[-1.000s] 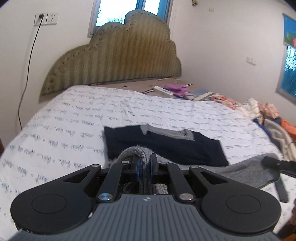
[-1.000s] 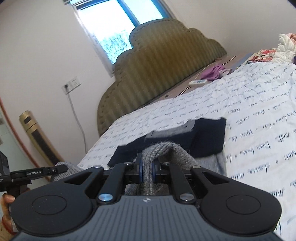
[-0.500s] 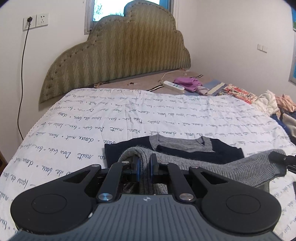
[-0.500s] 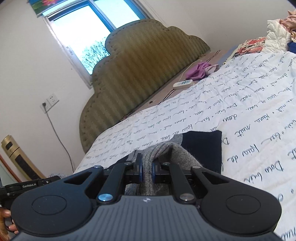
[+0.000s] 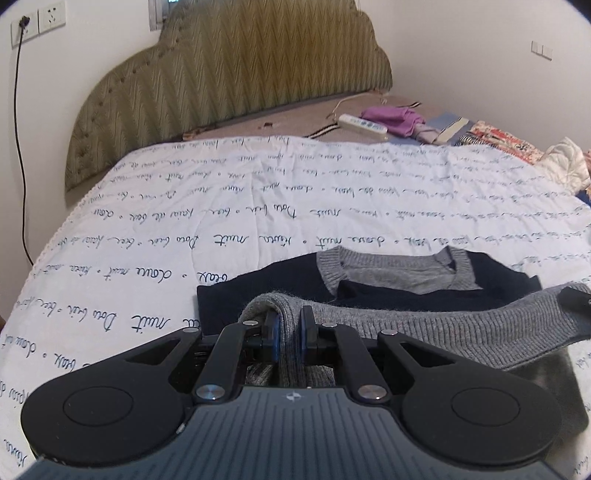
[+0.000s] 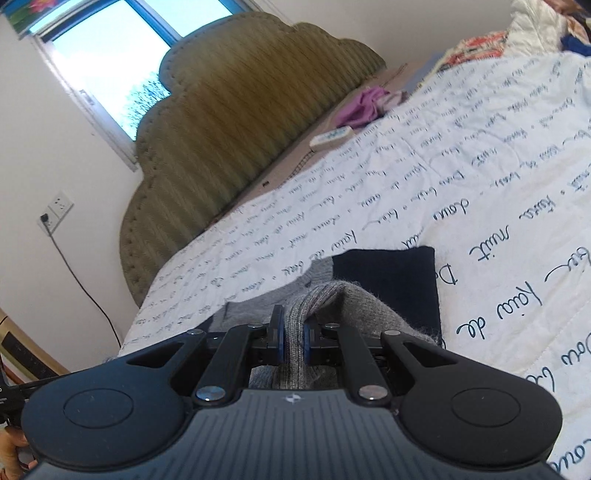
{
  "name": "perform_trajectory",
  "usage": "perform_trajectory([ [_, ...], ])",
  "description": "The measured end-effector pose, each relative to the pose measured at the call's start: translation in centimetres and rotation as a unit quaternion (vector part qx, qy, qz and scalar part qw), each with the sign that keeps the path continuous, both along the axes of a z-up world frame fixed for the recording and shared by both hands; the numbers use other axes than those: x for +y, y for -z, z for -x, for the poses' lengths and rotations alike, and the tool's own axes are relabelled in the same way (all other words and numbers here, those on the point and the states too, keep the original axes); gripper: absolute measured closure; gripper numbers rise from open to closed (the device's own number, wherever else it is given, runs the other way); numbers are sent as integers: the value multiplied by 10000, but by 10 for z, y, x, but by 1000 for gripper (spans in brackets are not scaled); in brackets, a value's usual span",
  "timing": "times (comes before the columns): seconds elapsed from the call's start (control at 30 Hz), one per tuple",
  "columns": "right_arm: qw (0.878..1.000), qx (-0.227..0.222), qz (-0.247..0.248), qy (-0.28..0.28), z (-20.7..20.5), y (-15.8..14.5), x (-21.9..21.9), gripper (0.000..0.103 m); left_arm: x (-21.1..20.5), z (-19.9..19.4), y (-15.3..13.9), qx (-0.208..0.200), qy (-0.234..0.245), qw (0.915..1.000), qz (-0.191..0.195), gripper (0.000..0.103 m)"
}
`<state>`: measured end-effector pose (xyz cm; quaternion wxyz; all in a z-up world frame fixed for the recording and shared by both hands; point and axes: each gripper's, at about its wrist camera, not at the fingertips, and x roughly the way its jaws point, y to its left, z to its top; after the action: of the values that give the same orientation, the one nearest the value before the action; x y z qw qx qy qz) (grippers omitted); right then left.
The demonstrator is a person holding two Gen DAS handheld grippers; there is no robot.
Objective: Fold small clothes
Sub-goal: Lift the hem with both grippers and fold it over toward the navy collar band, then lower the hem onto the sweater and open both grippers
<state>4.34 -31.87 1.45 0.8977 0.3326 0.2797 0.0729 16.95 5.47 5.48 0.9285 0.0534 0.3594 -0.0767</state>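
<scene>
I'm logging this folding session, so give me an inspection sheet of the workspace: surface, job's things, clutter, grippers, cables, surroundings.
Surface: bed with white script-print quilt.
Job's things: grey knit garment held above a folded navy and grey sweater lying flat.
Clutter: purple cloth, white remote, heap of clothes at the far right edge.
Grippers: left gripper and right gripper each shut on the grey knit.
Cables: black cord from wall socket.
Surroundings: olive padded headboard, window.

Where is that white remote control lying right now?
The white remote control lies at the head of the bed, just below the green headboard, beside a purple cloth.
</scene>
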Motion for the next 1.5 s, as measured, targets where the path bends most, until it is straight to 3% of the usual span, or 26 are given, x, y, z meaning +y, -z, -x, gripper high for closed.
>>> perform_trajectory([
  [0.13, 9997, 194, -118, 16, -18, 11, -5, 92, 0, -22, 11, 182, -59, 9998, 41, 91],
  [0.37, 9952, 789, -572, 56, -56, 41, -16, 87, 9, -59, 34, 627, -336, 9971, 275, 79],
  [0.47, 9925, 945, -778, 38, -66, 50, -20, 84, 16, -67, 38, 688, -496, 9955, 415, 62],
  [0.53, 9909, 1015, -880, -27, -70, 53, -21, 76, 24, -71, 39, 720, -641, 9939, 541, 54],
  [0.7, 9893, 822, -1206, -41, -73, 47, -31, 40, 47, -73, 33, 777, -967, 9885, 868, 54],
  [0.73, 9898, 751, -1208, 2, -73, 43, -33, 39, 49, -69, 28, 695, -960, 9894, 840, 53],
  [0.87, 9950, 538, -812, 211, -74, 26, -37, 38, 47, -41, 11, 260, -643, 9972, 268, 41],
  [1.0, 9986, 227, -437, 189, -64, 10, -35, 37, 40, -7, 7, 173, 249, 9994, -176, 39],
  [1.13, 9963, 8, -285, -807, -49, 1, -17, 36, 20, 24, 14, 211, 1264, 9901, -566, 39],
  [1.27, 9734, 211, -642, -2190, -49, 16, 8, 32, -5, 41, 30, 175, 2045, 9753, -823, 38],
  [1.37, 9656, 451, -115, -2559, -59, 25, 28, 30, -18, 31, 43, 129, 2012, 9737, -1065, 37],
  [1.43, 9689, 554, 210, -2403, -73, 30, 31, 30, -24, 13, 51, 12, 1711, 9760, -1345, 37],
  [1.5, 9782, 517, 222, -1998, -90, 31, 19, 30, -27, -8, 55, -233, 1265, 9774, -1678, 35],
])
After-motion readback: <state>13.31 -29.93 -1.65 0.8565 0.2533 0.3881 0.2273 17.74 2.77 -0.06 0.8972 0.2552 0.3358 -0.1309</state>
